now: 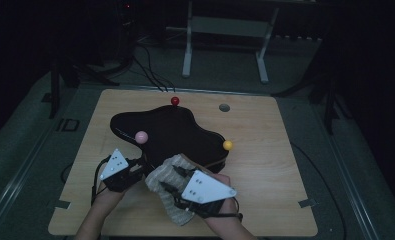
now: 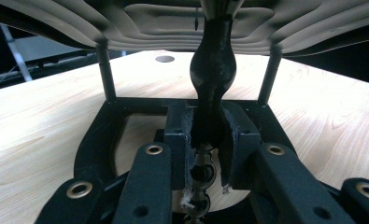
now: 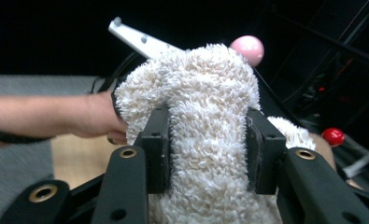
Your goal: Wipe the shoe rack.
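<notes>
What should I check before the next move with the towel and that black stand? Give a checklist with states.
1. Left gripper clamped on the black post of the stand: ok, pads press both sides.
2. Right gripper holding the white towel: ok, fluffy cloth bunched between the pads.
3. Towel reaching the stand's dark curved top: ok, the far end lies against its near edge in the high view.
4. Stand seated flat on the wooden table: cannot tell, base partly hidden.
5. Balls clear of the towel: pink ball close, yellow ball and red ball apart; ok.
6. Cables clear of the towel: cannot tell, too dark.
</notes>
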